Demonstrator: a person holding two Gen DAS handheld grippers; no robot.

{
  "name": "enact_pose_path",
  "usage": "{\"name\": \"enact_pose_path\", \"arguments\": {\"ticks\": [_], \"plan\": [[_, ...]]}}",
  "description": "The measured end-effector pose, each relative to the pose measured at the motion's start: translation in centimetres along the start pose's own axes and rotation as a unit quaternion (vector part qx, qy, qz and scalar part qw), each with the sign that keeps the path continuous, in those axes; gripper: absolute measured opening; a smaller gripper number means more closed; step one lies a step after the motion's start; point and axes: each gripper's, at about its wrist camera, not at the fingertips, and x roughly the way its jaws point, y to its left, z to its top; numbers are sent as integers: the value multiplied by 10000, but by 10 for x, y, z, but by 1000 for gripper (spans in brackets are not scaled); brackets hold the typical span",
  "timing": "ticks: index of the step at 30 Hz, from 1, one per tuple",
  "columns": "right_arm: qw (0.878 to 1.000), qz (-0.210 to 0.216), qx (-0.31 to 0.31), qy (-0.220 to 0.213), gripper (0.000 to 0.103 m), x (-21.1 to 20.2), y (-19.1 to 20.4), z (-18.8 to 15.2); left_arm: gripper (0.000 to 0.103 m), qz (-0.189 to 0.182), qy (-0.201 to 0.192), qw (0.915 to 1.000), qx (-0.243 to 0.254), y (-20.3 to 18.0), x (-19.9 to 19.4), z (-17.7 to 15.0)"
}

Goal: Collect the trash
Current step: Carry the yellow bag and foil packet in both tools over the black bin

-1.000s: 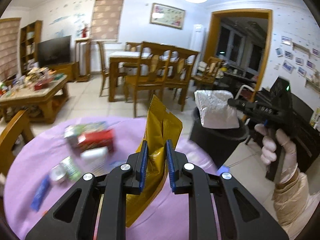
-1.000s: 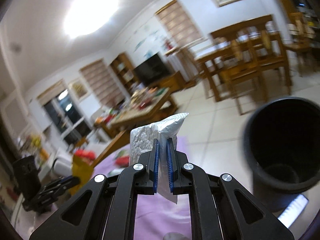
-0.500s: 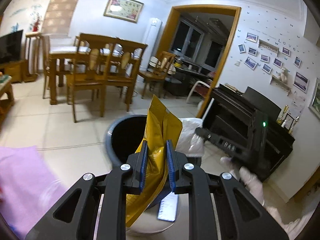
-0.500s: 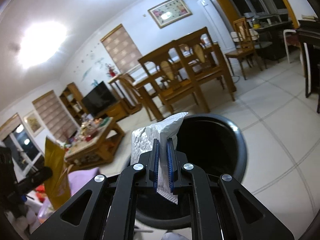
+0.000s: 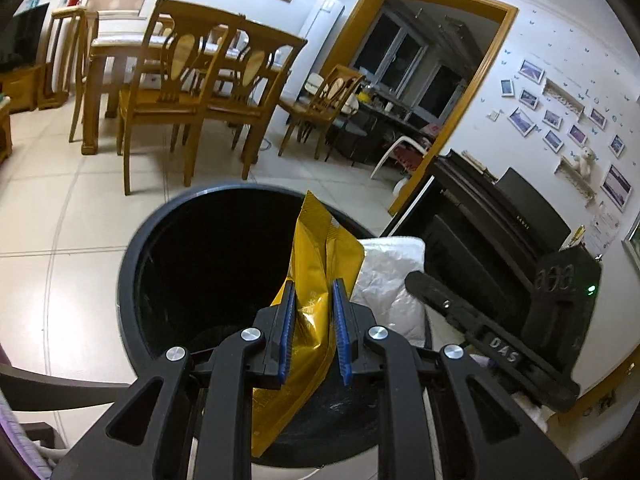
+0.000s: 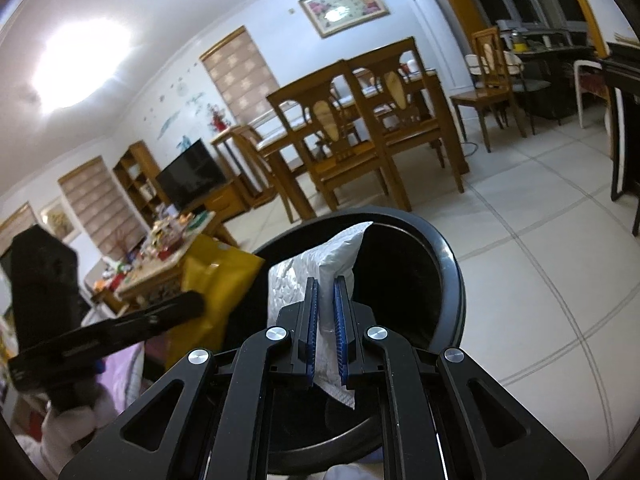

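My left gripper (image 5: 314, 296) is shut on a gold foil wrapper (image 5: 320, 256) and holds it over the open mouth of a round black trash bin (image 5: 136, 264). My right gripper (image 6: 325, 288) is shut on a silver-white foil packet (image 6: 316, 264) and holds it over the same bin (image 6: 448, 272). In the left wrist view the silver packet (image 5: 390, 280) and the right gripper's black body (image 5: 500, 344) sit just right of the gold wrapper. In the right wrist view the gold wrapper (image 6: 216, 280) and the left gripper's body (image 6: 108, 328) sit to the left.
The bin stands on a pale tiled floor (image 5: 60, 208). Wooden dining chairs and a table (image 5: 180, 92) stand behind it. A black piano (image 5: 500, 216) is at the right. A purple-clothed table edge (image 6: 120, 376) and a cluttered coffee table (image 6: 168, 256) lie to the left.
Both grippers have moved from above the purple table over to the bin, each still holding its wrapper. The bin's mouth now lies directly beneath both wrappers.
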Motion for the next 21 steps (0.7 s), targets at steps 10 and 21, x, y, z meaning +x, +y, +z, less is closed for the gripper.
{"name": "enact_pose_path", "arguments": {"ticks": [10,21], "plan": [[9995,85,-231,197,10,14,41,2,19,35,214,9997,69,-5,10,1],[9997,139,-195,89,53,10,44,9,25,89,391,9989,-240,4,10,-2]]}}
